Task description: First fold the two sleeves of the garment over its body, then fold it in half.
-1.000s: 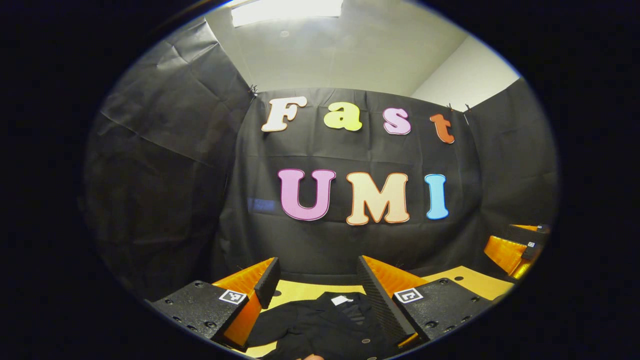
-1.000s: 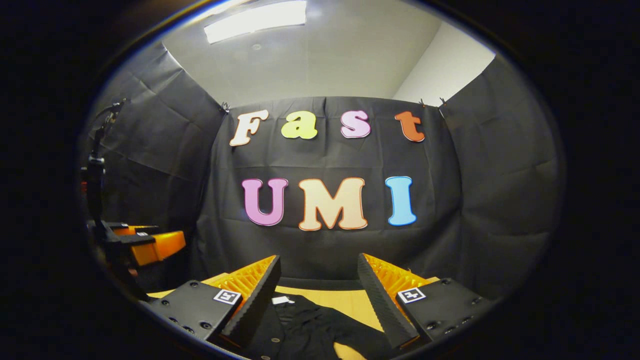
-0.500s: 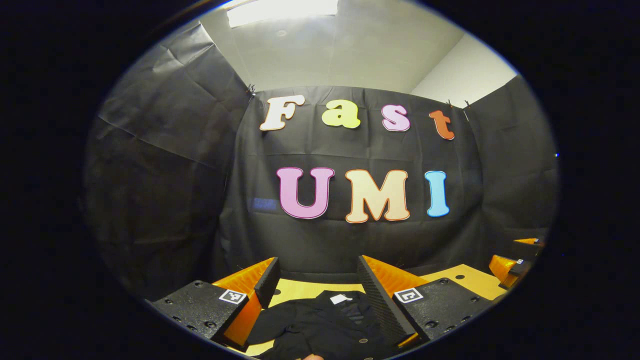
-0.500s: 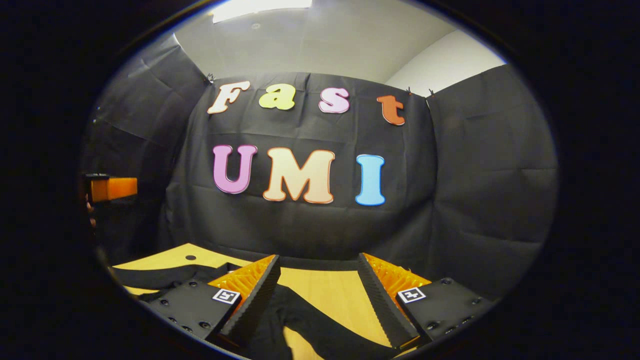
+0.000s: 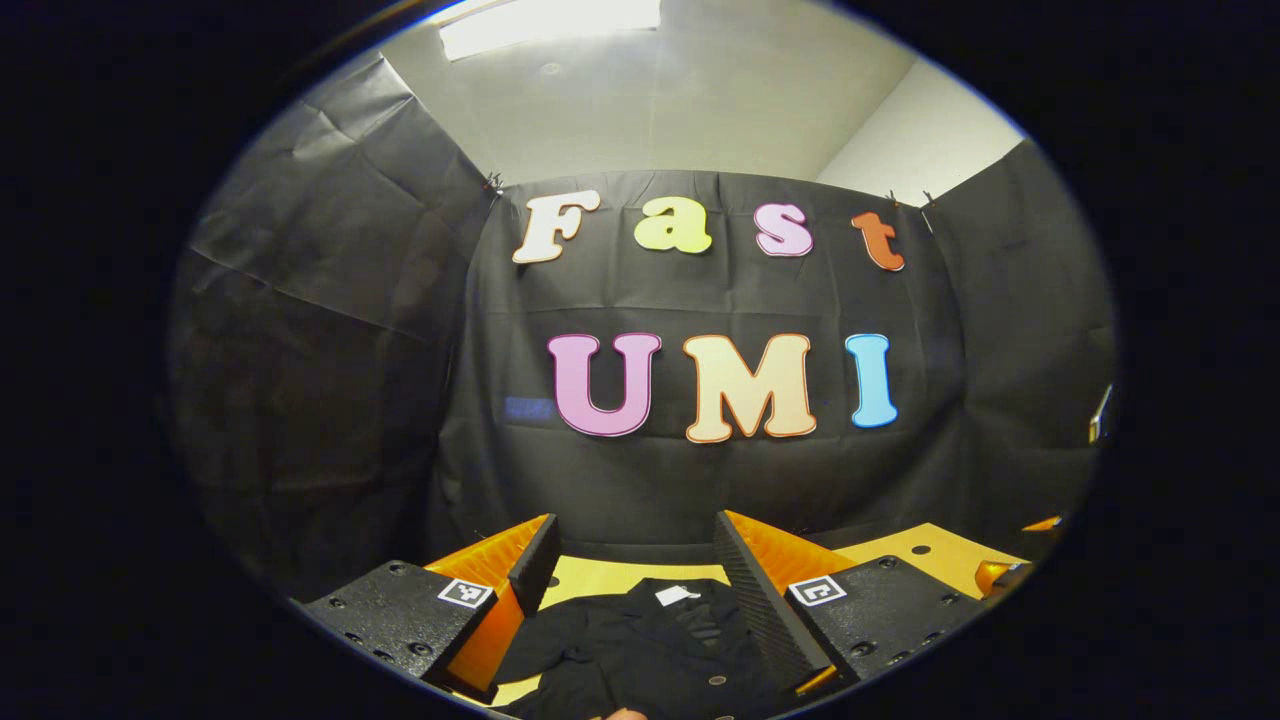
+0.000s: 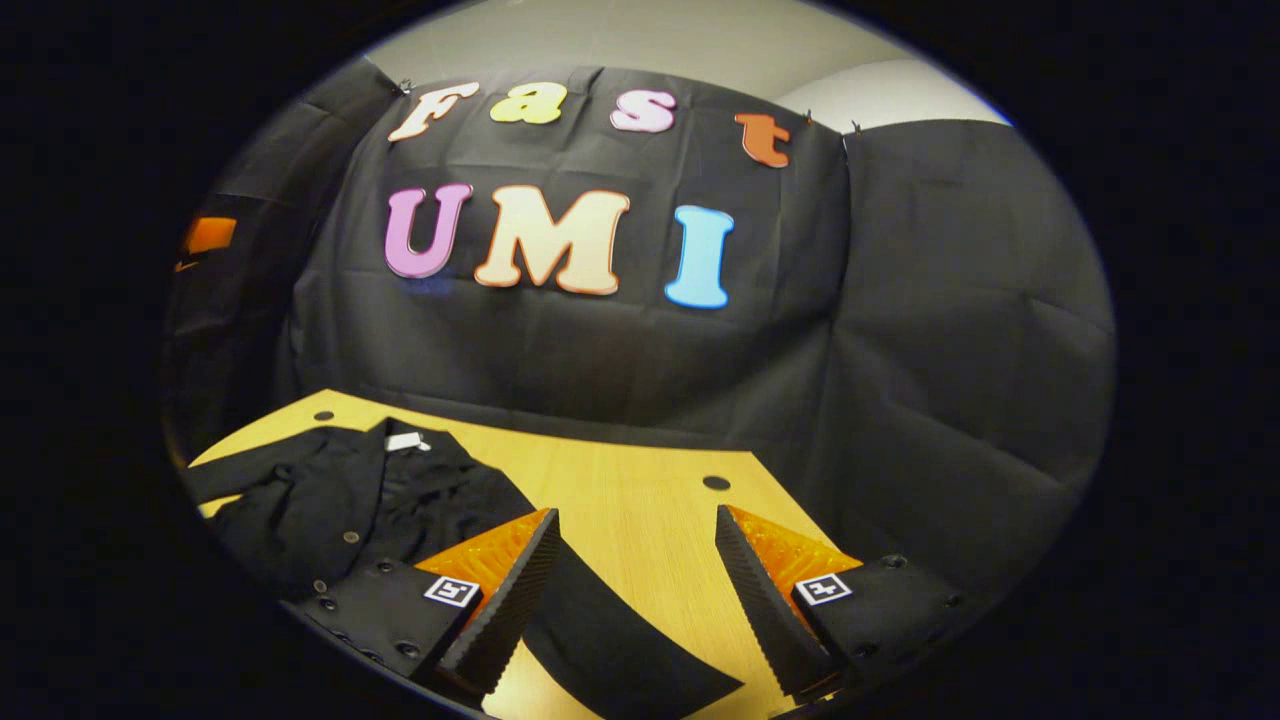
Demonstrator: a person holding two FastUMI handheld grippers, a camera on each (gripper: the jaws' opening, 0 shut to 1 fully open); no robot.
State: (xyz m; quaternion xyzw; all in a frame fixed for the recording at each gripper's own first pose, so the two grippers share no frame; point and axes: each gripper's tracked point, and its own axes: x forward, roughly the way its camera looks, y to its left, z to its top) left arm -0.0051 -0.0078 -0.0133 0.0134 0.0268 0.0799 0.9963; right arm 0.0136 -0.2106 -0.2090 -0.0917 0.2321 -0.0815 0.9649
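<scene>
The garment's sleeve (image 6: 600,640) is seen slanting near-right between the wide-open fingers of the right hand-held gripper (image 6: 635,570), nearer than the equally wide left hand-held gripper (image 5: 635,575).

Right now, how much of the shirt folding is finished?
Nothing is folded yet. The black garment lies spread on the wooden table, with one sleeve stretched out flat, away from the body. In hand: the right tool hangs open over that sleeve, and the left tool is open above the collar end. Left to do: both sleeve folds, then folding in half.
</scene>
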